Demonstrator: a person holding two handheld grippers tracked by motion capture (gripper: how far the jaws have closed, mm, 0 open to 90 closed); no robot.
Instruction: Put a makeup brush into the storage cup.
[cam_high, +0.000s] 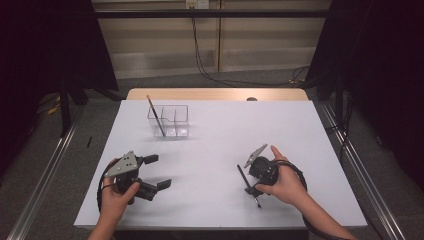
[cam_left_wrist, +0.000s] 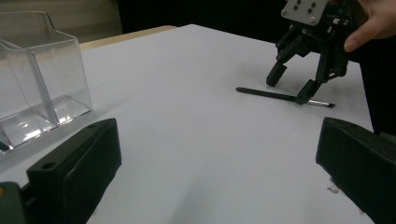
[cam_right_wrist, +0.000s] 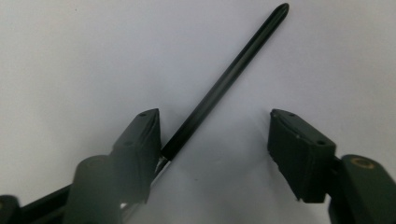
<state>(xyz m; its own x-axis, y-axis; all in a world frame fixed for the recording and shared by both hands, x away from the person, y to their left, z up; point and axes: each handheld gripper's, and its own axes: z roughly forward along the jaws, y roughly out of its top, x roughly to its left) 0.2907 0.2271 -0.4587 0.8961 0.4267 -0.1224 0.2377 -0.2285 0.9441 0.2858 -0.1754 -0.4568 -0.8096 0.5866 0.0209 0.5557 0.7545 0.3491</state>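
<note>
**Black brush between the spread jaws of the right gripper**

Black and slim, a paintbrush (cam_high: 248, 186) lies flat on the white bench (cam_high: 220, 150) at the near right. The right gripper (cam_high: 251, 189), held in the person's right hand (cam_high: 285, 184), points down over it with one jaw on each side of the handle. In the right gripper view the handle (cam_right_wrist: 224, 84) runs slantwise between the jaws, close against one of them, while the other stands apart from it; the jaws are spread and do not pinch it. At the near left, the left hand (cam_high: 116, 196) holds the left gripper (cam_high: 156, 172) low over bare bench, its jaws spread wide with nothing between them. Farther back, left of centre, stands a clear plastic organizer (cam_high: 170, 121) with compartments. A second brush (cam_high: 156, 116) leans in its left compartment, its pale end sticking up above the rim.
</note>
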